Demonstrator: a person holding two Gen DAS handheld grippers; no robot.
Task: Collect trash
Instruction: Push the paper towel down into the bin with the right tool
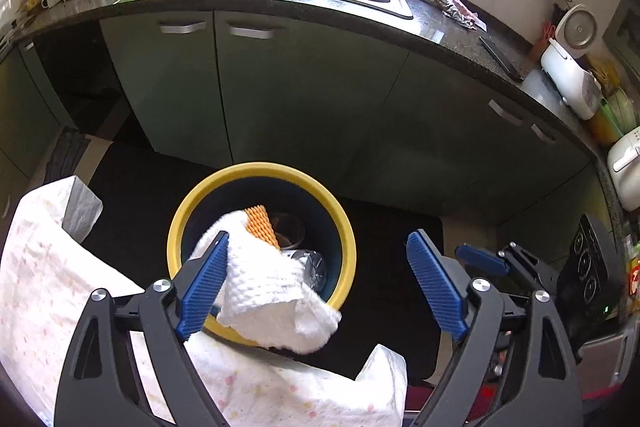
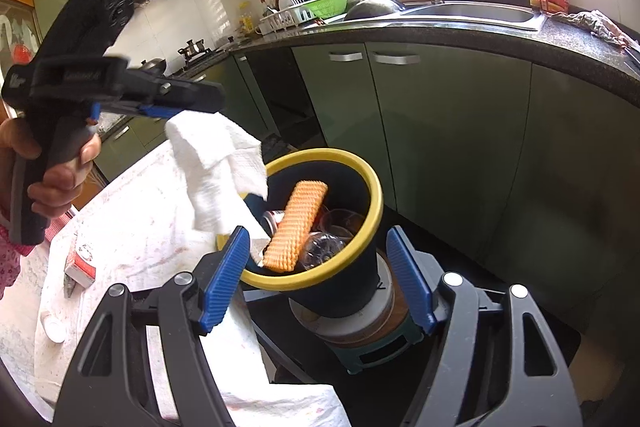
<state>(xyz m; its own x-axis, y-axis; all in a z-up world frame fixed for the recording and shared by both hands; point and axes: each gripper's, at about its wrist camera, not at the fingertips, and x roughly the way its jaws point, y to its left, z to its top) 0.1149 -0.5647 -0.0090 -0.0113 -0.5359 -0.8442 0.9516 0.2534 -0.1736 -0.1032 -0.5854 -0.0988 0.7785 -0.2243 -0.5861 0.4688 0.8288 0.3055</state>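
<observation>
Fingers of left gripper (image 1: 316, 281): spread wide, released; white paper towel (image 1: 272, 291) clings to one blue pad only, draped over the near rim of the bin, apparently let go so as to drop inside. Fingers of right gripper (image 2: 320, 279): parted, flanking the lower bin wall on both sides; contact with the wall not discernible, likely set there to steady the bin.

Listed largest to smallest:
- Cloth-covered table (image 2: 132, 227), floral white cover; bin stands just off its edge, presumably within easy reach of the litter.
- Bin (image 2: 372, 187), dark body, yellow rim, raised on a small stand; tilted toward the table edge.
- Paper towel, crumpled, hanging half in, half out at the bin's near rim, below the left gripper.
- Orange ribbed sponge (image 2: 298, 225), upright, leaning inside the bin.
- Clear plastic bottle (image 2: 324, 247) and can (image 2: 274, 217), low in the bin.
- Small red-and-white box (image 2: 82, 261), near the table's left edge, still uncollected.
</observation>
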